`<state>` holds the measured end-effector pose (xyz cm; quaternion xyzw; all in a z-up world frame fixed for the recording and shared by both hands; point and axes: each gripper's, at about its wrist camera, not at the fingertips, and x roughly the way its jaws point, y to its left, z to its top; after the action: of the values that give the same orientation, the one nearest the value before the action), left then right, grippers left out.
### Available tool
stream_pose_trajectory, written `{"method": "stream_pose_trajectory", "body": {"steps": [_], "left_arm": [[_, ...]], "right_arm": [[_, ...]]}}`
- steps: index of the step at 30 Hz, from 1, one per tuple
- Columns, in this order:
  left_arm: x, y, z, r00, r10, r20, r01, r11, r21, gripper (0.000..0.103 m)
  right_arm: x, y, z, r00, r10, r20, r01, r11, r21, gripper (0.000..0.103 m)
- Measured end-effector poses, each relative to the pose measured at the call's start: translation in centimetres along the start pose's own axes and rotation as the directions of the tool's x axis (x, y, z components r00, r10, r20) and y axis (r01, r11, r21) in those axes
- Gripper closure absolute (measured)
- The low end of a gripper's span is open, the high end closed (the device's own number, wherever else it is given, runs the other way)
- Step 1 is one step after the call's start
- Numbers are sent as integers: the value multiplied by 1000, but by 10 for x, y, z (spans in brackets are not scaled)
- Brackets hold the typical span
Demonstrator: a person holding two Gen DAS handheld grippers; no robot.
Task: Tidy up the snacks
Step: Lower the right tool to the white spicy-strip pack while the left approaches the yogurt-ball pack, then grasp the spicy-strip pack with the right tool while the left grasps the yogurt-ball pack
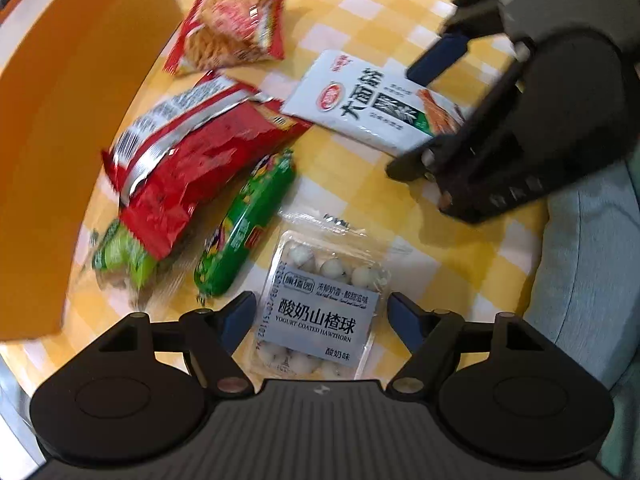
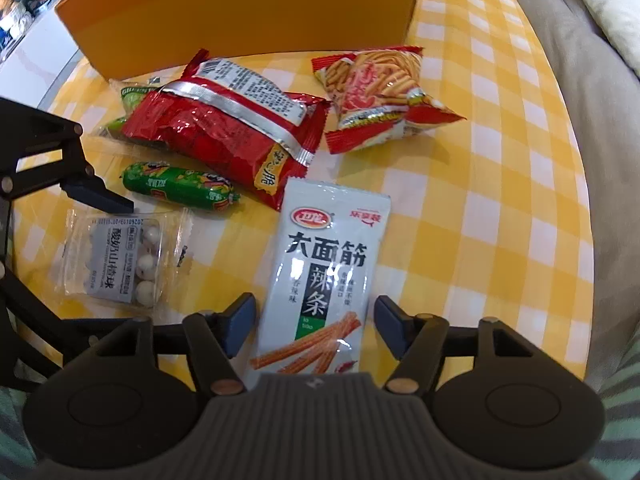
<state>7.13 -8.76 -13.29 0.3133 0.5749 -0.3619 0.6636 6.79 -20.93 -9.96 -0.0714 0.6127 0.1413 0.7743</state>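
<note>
Left wrist view. Left gripper [image 1: 322,320]: jaws spread wide, straddling one clear packet of yogurt-coated hawthorn balls [image 1: 320,316], pads clear of it on both sides. One green sausage stick [image 1: 246,226] just left of that packet. One large red foil bag [image 1: 188,168] overlapping one green-printed packet [image 1: 120,258]. One smaller red bag of crisp sticks [image 1: 236,30] farther off. One white spicy-strip pouch [image 1: 372,108] at right, with right gripper [image 1: 448,96] over its near end. One orange box [image 1: 64,140] at left edge. Surface: yellow-and-white checked tablecloth [image 1: 400,4]. Picture slightly blurred.

Right wrist view. Right gripper [image 2: 316,320]: jaws parted, white spicy-strip pouch [image 2: 326,268] lying flat between them, pads not pressing it. Hawthorn packet [image 2: 120,256] to its left, one finger [image 2: 96,194] of the left gripper above it. Sausage stick [image 2: 180,186], red foil bag [image 2: 228,132], crisp-stick bag [image 2: 380,96], orange box [image 2: 240,12] beyond. Grey cushion [image 2: 580,80] past the table edge.
</note>
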Motion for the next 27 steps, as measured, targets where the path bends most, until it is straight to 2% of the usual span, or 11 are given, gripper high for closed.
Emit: {"method": "stream_pose_trajectory", "body": {"steps": [3, 8, 14, 21, 27], "left_arm": [[0, 1, -1, 1000, 3, -3, -3, 999, -32, 20], [0, 1, -1, 1000, 5, -3, -5, 994, -108, 27], [-10, 3, -19, 1000, 16, 16, -12, 973, -232, 33], [-27, 13, -41, 998, 4, 65, 23, 912, -411, 36], [-63, 17, -52, 989, 48, 140, 30, 860, -510, 38]], "right_arm": [[0, 7, -2, 1000, -19, 10, 19, 1000, -22, 38], [-2, 4, -1, 1000, -25, 18, 25, 1000, -14, 50], [-3, 0, -1, 1000, -9, 17, 9, 1000, 5, 55], [-11, -10, -4, 999, 37, -5, -37, 997, 63, 57], [-29, -10, -3, 998, 60, 31, -62, 995, 76, 57]]}}
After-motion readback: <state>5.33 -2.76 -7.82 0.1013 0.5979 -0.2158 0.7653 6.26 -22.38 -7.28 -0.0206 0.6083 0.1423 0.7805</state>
